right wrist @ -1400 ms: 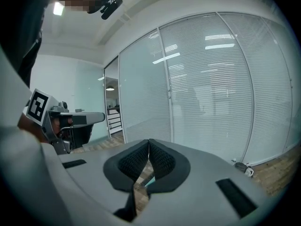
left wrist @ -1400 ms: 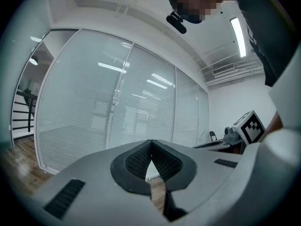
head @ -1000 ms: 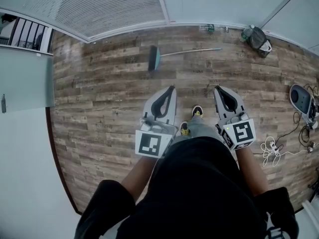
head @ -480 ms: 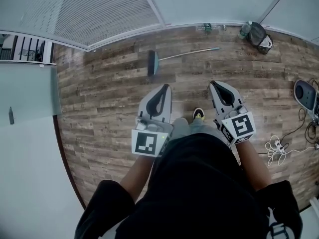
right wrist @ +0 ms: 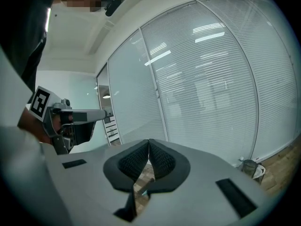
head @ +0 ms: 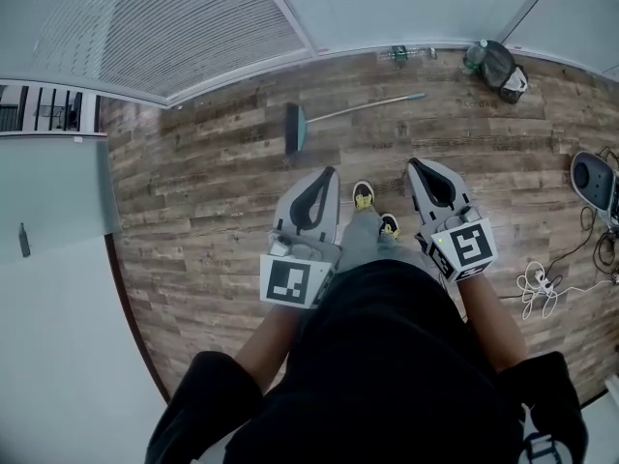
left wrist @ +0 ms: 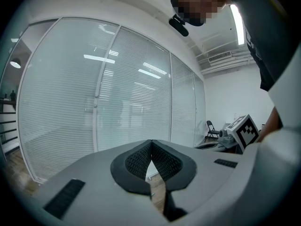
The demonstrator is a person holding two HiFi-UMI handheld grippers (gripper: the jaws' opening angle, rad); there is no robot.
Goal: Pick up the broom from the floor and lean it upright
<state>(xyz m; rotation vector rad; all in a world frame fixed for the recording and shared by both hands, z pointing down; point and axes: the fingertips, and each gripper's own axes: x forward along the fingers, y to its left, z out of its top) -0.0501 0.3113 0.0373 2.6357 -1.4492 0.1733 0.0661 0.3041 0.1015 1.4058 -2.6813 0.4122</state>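
Observation:
The broom (head: pixel 334 116) lies flat on the wooden floor near the glass wall, its teal head (head: pixel 294 130) at the left and its thin grey handle (head: pixel 377 103) running right. My left gripper (head: pixel 330 173) is held out in front of the body, shut and empty, a good way short of the broom head. My right gripper (head: pixel 415 164) is beside it, also shut with nothing in it. In the left gripper view the jaws (left wrist: pixel 150 145) meet at their tips; the right gripper view shows the same (right wrist: pixel 149 142). The broom is not clear in either gripper view.
A glass wall with blinds (head: pixel 193 27) runs along the far side of the floor. A dark bag (head: pixel 498 68) and a bottle (head: pixel 399 54) stand by the wall. A grey device (head: pixel 590 182) and white cables (head: pixel 537 286) lie at the right. My shoes (head: pixel 365 197) are between the grippers.
Both grippers have moved forward toward the broom as the person walks. One foot has stepped ahead between them. Both stayed shut.

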